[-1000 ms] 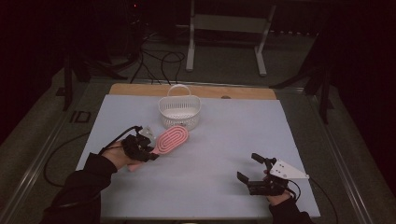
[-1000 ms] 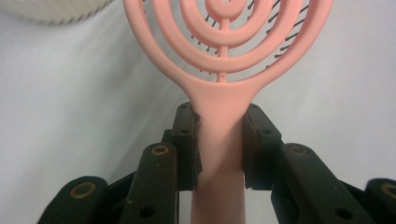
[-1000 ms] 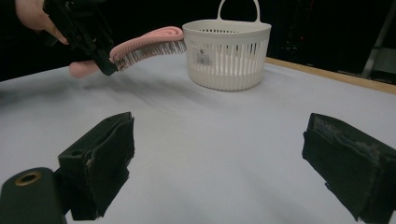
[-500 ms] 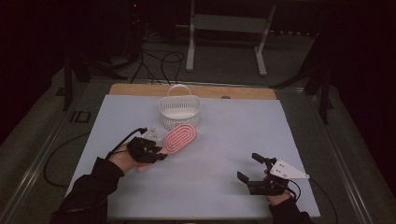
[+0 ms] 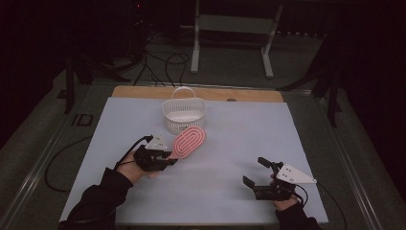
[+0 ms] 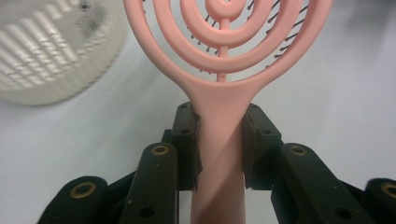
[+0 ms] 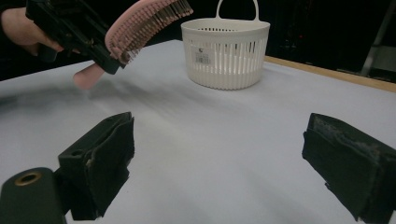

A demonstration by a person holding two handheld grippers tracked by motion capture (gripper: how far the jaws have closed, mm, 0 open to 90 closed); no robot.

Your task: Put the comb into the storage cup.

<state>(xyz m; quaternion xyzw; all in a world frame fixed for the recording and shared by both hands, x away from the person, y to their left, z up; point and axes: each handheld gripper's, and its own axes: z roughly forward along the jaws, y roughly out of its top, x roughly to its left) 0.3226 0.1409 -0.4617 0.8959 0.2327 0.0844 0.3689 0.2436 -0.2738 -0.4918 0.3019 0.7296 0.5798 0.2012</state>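
High view: you are holding the left gripper (image 5: 165, 160) over the near-left part of the pale table sheet (image 5: 239, 143), jaws clenched on the handle of a pink hairbrush (image 5: 189, 142). The brush head is pointing up and away from you, toward the white basket (image 5: 184, 115), which is standing near the far edge with its handle upright. The brush tip is lying just beside the basket's near wall; whether they are touching you cannot tell from here. Your right gripper (image 5: 256, 172) is resting low at the near-right, well apart from both, jaws spread wide with nothing between them.

Left gripper view: both pads are pressing on the brush handle (image 6: 219, 140) just below the ringed head. The bristles are showing through the rings, facing away from the camera. The basket (image 6: 56, 51) is sitting blurred at upper left.

Right gripper view: the two jaws are standing far apart over bare sheet. Beyond them your left hand (image 7: 25, 30) is carrying the brush (image 7: 140, 23) clear of the table, bristles down, beside the basket (image 7: 226, 51).
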